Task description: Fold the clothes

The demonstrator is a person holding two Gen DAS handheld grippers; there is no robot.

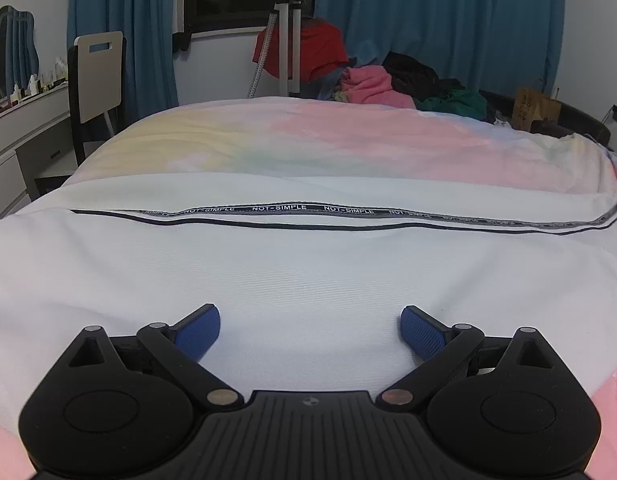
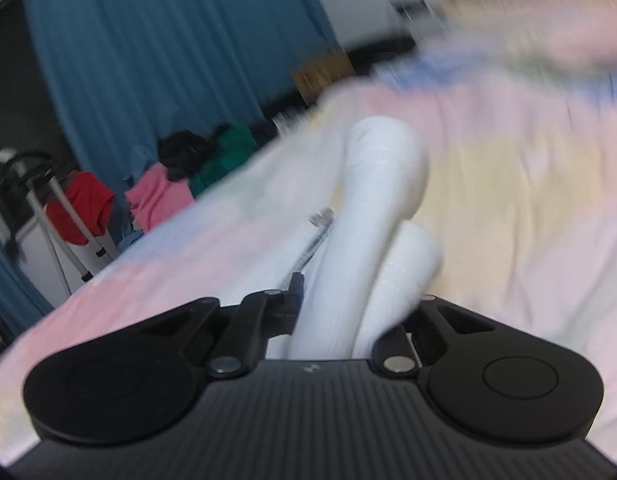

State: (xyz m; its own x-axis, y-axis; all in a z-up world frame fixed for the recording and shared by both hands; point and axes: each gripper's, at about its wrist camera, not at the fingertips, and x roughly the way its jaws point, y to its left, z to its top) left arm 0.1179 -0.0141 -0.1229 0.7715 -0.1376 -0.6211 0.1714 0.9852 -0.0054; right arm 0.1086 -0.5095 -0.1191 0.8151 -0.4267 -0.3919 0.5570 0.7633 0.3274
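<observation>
We find the white garment (image 1: 308, 272) spread flat across the pastel bedspread (image 1: 292, 140), its black tape trim (image 1: 280, 209) lettered NOT-SIMPLE running crosswise beyond our left gripper (image 1: 310, 330). That gripper hovers low over the near part of the cloth, blue pads (image 1: 198, 330) wide apart, nothing between them. In the right wrist view, which is blurred by motion, our right gripper (image 2: 336, 320) is clamped on a bunched fold of the same white garment (image 2: 372, 208); the fabric rises between the fingers in two rounded rolls, and a strip of the taped trim (image 2: 314, 240) trails beside them. We judge the step in hand to be a fold in progress: one edge lifted and carried by the right, the left free and not yet gripping. The next move, as we read it, calls for the left to close on the near edge, or pin it, so the lifted part can be laid over evenly, trim aligned, without dragging the flat part. Whether the right holds one layer or several we cannot tell. At the far end of the bed lies a heap of other clothes (image 1: 372, 84), pink, black, green, with a red piece (image 1: 308, 48) by a white stand (image 1: 286, 40), well apart from the work
</observation>
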